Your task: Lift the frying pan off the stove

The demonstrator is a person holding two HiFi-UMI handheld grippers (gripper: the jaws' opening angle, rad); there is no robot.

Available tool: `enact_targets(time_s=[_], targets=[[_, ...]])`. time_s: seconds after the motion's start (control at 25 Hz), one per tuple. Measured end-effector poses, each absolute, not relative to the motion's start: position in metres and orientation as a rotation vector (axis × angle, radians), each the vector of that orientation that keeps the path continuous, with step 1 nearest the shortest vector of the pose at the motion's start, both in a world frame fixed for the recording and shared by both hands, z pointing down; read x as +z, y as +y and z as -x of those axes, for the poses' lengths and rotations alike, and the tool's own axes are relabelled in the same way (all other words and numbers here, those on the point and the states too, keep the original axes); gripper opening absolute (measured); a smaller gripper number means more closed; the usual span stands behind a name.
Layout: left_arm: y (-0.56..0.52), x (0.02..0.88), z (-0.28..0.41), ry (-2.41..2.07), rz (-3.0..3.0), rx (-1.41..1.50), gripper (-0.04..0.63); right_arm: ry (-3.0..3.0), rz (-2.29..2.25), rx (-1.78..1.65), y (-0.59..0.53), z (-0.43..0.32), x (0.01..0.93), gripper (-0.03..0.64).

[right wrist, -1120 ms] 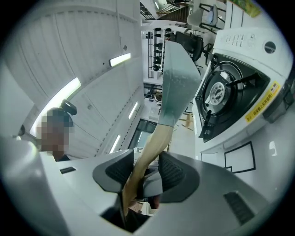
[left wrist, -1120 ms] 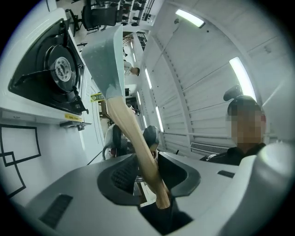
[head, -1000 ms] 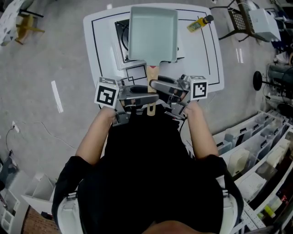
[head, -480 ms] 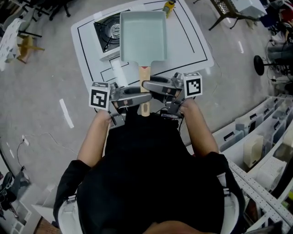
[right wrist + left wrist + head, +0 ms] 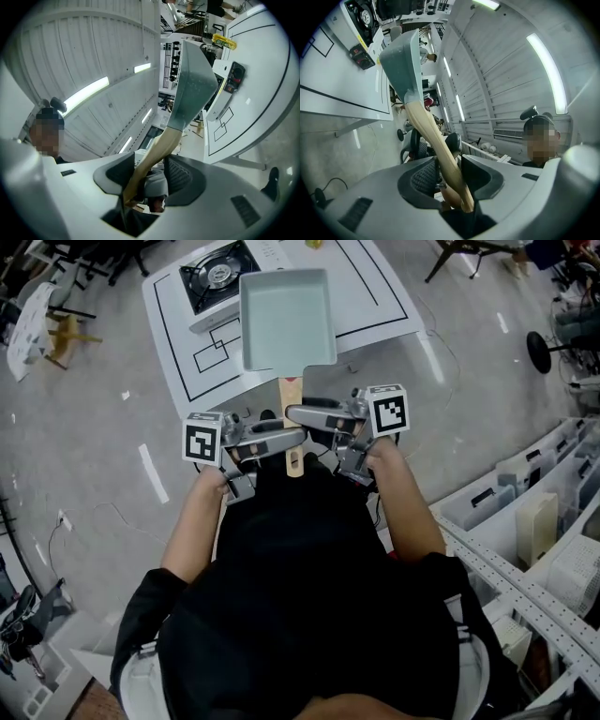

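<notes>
A rectangular pale-green frying pan (image 5: 286, 320) hangs in the air above the near part of the white table (image 5: 375, 306), clear of the stove (image 5: 217, 276). Its wooden handle (image 5: 292, 399) points toward me. My left gripper (image 5: 286, 439) is shut on the handle from the left, near its end. From the right, the right gripper (image 5: 298, 414) is shut on it slightly further up. In the left gripper view the handle (image 5: 436, 145) runs between the pads up to the pan (image 5: 401, 61). The right gripper view shows the handle (image 5: 154, 152) pinched below the pan (image 5: 194, 89).
The black-burner stove stands at the table's far left corner, its front panel (image 5: 233, 75) showing in the right gripper view. A yellow bottle (image 5: 224, 41) lies on the table beyond it. Shelving with bins (image 5: 534, 521) lines the right side; chairs (image 5: 52, 329) stand at the left.
The pan, which sat over the stove a second ago, has come off it toward me and to the right; the burner is now uncovered. Both grippers kept their hold on the handle.
</notes>
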State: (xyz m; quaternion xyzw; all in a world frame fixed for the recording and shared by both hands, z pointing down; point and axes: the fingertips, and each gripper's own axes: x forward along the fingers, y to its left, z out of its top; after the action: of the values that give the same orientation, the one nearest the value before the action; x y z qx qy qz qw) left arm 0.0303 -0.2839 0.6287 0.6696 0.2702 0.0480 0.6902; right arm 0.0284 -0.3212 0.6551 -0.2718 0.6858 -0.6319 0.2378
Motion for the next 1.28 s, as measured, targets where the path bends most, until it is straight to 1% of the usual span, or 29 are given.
enact_targets(time_s=[0.2, 0.6, 0.8, 1.28], targets=[[-0.27, 0.623, -0.023, 0.622, -1.486, 0.155, 0.153, 1.876, 0.744, -1.71, -0.307, -0.022, 0.65, 0.199], [-0.274, 0.621, 0.011, 0.713, -1.425, 0.134, 0.153, 1.842, 0.878, -1.688, -0.308, 0.008, 0.65, 0.202], [-0.282, 0.624, 0.057, 0.778, -1.41, 0.183, 0.155, 1.825, 0.908, -1.643, -0.32, 0.052, 0.652, 0.203], [-0.296, 0.633, 0.118, 0.923, -1.365, 0.22, 0.158, 1.771, 1.083, -1.595, -0.329, 0.106, 0.663, 0.207]])
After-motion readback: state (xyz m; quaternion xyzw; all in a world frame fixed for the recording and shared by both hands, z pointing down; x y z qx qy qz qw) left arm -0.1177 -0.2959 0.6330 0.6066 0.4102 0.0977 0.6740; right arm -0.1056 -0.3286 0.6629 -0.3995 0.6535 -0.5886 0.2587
